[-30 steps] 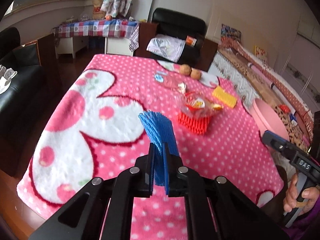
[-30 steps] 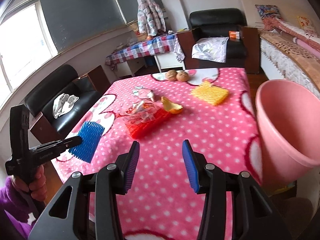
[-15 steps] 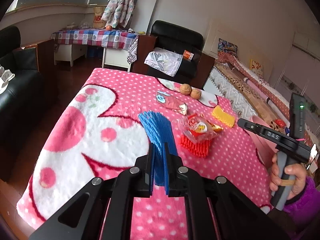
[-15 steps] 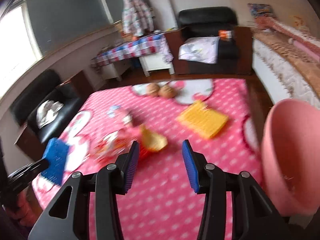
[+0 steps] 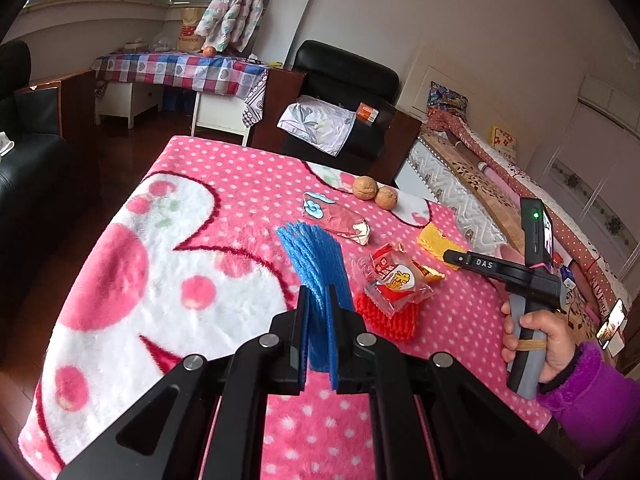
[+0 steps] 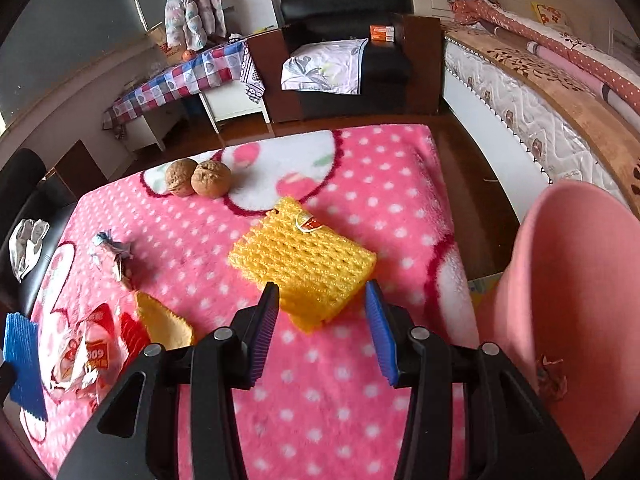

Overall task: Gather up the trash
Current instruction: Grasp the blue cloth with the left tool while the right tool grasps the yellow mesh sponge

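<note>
The right gripper (image 6: 322, 330) has its blue-padded jaws spread wide above a pink polka-dot fleece blanket (image 6: 400, 184); a yellow foam fruit net (image 6: 308, 256) lies flat just beyond the fingertips; two brown walnuts (image 6: 199, 179) sit touching each other farther back; a crumpled wrapper (image 6: 114, 254) lies to the left; a blue foam net (image 6: 22, 364) shows at the left edge; a pink plastic bin (image 6: 576, 280) stands beside the blanket's right edge.

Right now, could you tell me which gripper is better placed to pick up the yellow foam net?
Right. The right gripper is open, with the yellow foam net just ahead, while the left gripper is shut on the blue foam net.
</note>
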Motion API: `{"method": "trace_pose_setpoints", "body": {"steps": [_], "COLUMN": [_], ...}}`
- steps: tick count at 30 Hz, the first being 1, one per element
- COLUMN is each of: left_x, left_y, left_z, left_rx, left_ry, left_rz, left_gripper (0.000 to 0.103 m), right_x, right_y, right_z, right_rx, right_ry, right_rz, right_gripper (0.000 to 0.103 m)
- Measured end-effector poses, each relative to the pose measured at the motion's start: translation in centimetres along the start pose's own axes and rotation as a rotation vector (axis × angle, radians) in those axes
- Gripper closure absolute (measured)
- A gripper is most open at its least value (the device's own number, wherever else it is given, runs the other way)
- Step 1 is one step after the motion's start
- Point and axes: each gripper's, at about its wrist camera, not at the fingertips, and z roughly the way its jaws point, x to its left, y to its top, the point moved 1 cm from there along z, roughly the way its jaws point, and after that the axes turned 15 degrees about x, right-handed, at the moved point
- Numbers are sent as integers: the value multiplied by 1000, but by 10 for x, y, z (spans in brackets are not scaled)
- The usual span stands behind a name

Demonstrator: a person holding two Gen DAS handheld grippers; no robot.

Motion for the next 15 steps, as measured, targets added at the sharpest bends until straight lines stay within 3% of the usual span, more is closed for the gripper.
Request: {"method": "trace_pose_setpoints", "body": {"steps": [4,6,15], "left_x": [0,-1,-23], "left_y": [1,1,5], "left_z": [-1,-3,-14], "left_rx": [1,-1,-18], "left_ry": [4,6,-13], "left_rz": [-1,-3,28], "left_gripper": [96,96,96], "right_x": [2,2,-4], "right_y": [-3,-5,-30], "right_z": [-2,-6,-55], "right_rx": [-15,-30,-114], "right_ry": [20,30,109], "right_rz": [-1,-6,-1], "right_gripper": [84,92,95]}}
